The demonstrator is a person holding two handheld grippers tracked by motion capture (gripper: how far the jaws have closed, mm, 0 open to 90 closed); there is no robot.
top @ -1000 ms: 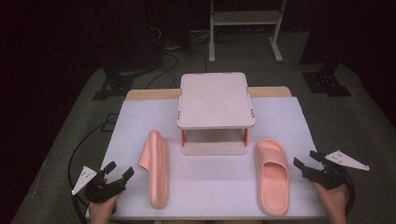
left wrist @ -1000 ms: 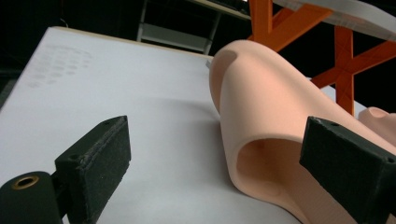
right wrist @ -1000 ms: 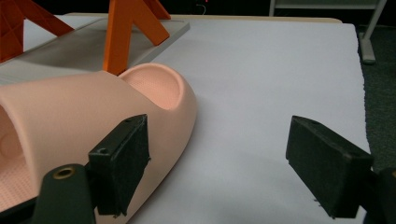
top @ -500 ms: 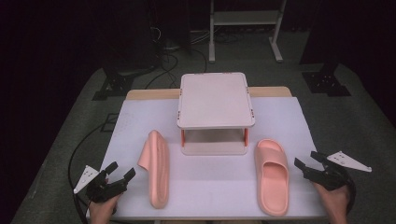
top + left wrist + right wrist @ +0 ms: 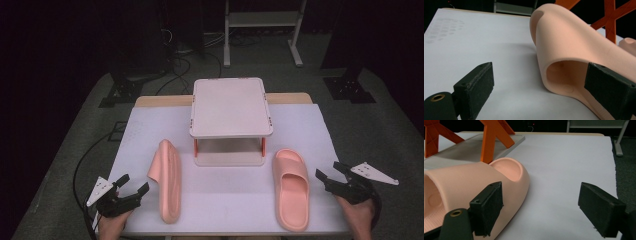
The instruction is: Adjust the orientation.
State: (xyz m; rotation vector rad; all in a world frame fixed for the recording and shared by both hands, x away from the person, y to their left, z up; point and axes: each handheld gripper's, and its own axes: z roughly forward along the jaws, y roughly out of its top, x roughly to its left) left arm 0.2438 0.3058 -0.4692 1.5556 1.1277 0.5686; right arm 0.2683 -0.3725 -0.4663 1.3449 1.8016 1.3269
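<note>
Two salmon-pink foam slippers lie on the white table. The left slipper rests on its side, and its strap opening faces my left gripper. That gripper is open at the table's front left corner, just left of the slipper. Its right jaw sits in front of the slipper's edge, and nothing is held. The right slipper lies sole down. My right gripper is open just to its right, with its left jaw beside the slipper's toe and bare table between the jaws.
A small two-level rack with a pale top, orange legs and a low base shelf stands at mid-table behind the slippers. The table's right edge is close to my right gripper. Dark floor, cables and stands surround the table.
My left gripper has edged slightly right toward the left slipper. The slippers, the rack and my right gripper have not visibly moved.
</note>
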